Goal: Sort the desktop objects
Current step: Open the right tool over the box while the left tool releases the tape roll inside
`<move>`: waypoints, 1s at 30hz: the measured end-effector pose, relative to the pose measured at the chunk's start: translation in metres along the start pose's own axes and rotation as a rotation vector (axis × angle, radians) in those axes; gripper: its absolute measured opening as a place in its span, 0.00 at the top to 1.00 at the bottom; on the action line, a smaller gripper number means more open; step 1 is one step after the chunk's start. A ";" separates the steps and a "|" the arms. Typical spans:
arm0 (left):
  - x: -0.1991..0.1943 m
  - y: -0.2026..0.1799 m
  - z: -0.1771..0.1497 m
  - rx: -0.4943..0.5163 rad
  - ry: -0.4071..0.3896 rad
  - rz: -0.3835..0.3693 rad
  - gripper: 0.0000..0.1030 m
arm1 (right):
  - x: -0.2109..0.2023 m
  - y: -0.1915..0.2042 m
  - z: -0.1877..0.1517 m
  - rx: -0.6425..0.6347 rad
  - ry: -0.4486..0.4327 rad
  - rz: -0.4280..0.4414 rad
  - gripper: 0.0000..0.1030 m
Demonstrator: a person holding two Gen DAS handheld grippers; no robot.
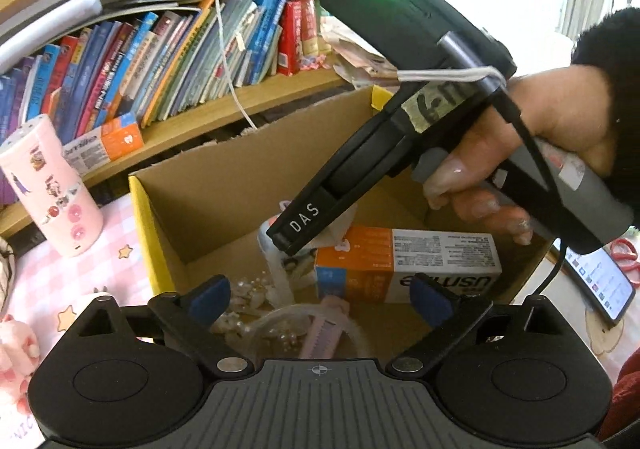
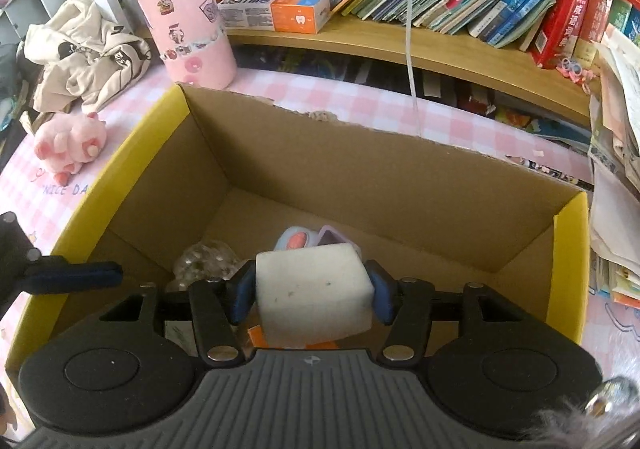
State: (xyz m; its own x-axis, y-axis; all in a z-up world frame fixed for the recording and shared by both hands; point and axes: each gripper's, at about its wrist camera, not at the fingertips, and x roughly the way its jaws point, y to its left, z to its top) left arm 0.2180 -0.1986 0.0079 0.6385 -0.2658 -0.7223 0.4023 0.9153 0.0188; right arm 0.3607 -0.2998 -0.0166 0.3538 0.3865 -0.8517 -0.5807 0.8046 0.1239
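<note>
White foam block (image 2: 314,291) between right gripper (image 2: 312,295) pads, seemingly touching, over cardboard box (image 2: 360,153), left gripper (image 1: 320,299) wide, empty.

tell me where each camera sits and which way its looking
Left wrist: sits on the left gripper, looking down into the cardboard box; its open blue-padded fingers show, plus the person's right hand holding the other tool.
Right wrist: sits on the right gripper, looking down into the same box toward the bookshelf; its fingers flank a white block.
Shared: the box, the pink canister, the shelf books.
</note>
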 end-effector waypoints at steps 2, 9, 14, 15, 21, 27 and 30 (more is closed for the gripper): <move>-0.004 0.002 0.000 -0.016 -0.005 0.006 0.05 | 0.001 0.000 0.000 0.007 -0.003 0.007 0.38; -0.017 0.004 0.001 -0.045 -0.031 0.025 0.05 | -0.009 0.001 -0.004 0.028 -0.027 0.011 0.19; -0.031 0.000 -0.001 -0.035 -0.068 0.040 0.05 | -0.022 0.000 -0.012 0.046 -0.037 0.011 0.15; -0.033 0.000 -0.003 -0.033 -0.074 0.048 0.05 | -0.025 0.000 -0.014 0.048 -0.038 0.011 0.13; -0.048 -0.005 -0.012 -0.036 -0.106 0.076 0.05 | -0.047 0.001 -0.028 0.047 -0.082 -0.007 0.09; -0.060 -0.007 -0.023 -0.071 -0.124 0.076 0.05 | -0.070 0.004 -0.042 0.060 -0.134 -0.029 0.08; -0.065 -0.008 -0.027 -0.085 -0.132 0.069 0.05 | -0.079 0.007 -0.049 0.062 -0.155 -0.047 0.08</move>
State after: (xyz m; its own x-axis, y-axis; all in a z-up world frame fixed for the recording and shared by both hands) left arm 0.1557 -0.1800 0.0357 0.7456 -0.2338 -0.6240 0.3012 0.9535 0.0027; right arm 0.2922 -0.3466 0.0269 0.4910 0.4087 -0.7693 -0.5165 0.8477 0.1208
